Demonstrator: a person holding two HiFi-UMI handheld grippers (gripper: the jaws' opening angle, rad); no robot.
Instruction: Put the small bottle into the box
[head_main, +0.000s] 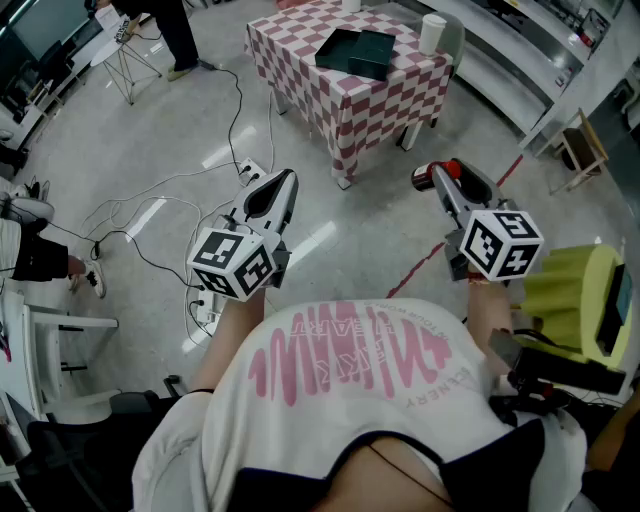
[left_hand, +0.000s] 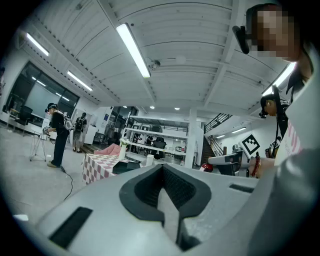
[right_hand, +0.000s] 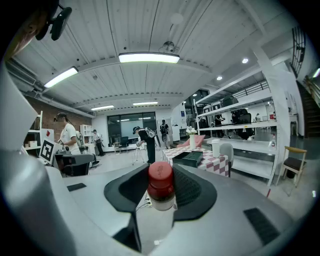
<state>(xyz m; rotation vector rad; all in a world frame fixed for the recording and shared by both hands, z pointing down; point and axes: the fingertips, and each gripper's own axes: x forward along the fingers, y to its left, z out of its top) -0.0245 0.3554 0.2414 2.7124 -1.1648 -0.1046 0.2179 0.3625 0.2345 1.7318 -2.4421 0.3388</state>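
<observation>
Gripping small bottle (right_hand: 161, 186) in right tongs (right_hand: 161, 197); left tongs (left_hand: 163, 180) pressed together, empty.

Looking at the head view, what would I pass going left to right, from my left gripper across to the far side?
left gripper → box → right gripper, jaws closed on the small bottle → wooden chair

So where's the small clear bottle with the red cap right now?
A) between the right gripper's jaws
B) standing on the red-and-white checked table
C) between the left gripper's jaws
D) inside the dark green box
A: the right gripper view shows the small clear bottle with the red cap clamped between the jaws of the right gripper, well short of the dark green box.
</observation>
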